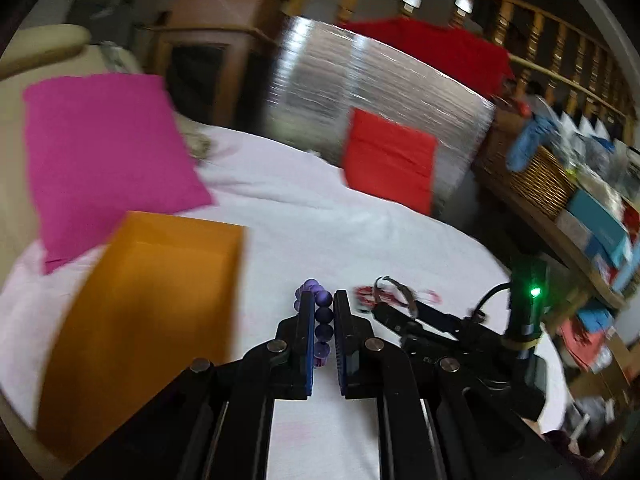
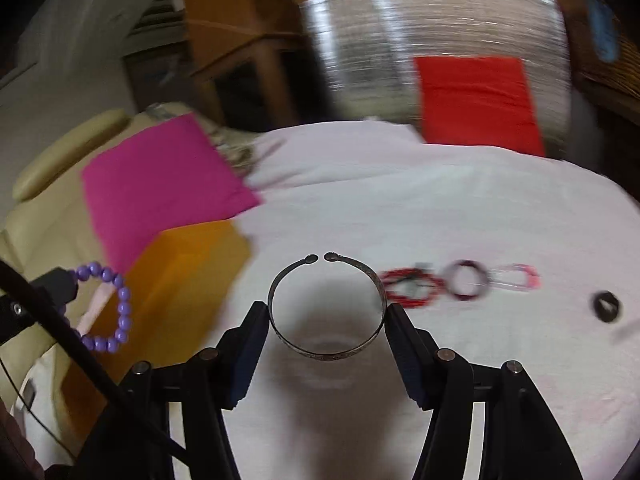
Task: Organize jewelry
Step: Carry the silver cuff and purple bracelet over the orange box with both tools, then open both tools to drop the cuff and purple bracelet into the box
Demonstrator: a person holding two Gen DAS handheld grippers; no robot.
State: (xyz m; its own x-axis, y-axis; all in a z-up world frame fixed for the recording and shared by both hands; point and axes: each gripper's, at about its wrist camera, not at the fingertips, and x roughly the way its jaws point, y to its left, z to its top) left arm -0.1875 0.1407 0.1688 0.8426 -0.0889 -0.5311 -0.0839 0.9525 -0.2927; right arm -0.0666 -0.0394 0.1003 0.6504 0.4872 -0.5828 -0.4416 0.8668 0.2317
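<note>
My left gripper [image 1: 324,298] is shut on a string of purple beads [image 1: 323,322], a bracelet pinched between its blue pads above the white cloth. In the right wrist view that purple bracelet [image 2: 120,308] hangs as a loop at the far left. An open orange box [image 1: 152,300] sits just left of it. My right gripper [image 2: 326,312] is shut on an engraved silver cuff bangle [image 2: 328,354]; both pads press on its sides and its gap faces away. More bracelets lie on the cloth to the right: red [image 2: 412,286], dark [image 2: 468,280] and pink [image 2: 518,278].
A white cloth [image 1: 320,232] covers the round table. A magenta cloth [image 1: 104,152] lies behind the orange box [image 2: 192,272]. At the far edge a red cushion [image 1: 390,164] leans on a silver foil panel [image 1: 380,92]. A small dark item [image 2: 606,306] lies far right. A wicker basket [image 1: 536,176] stands beyond.
</note>
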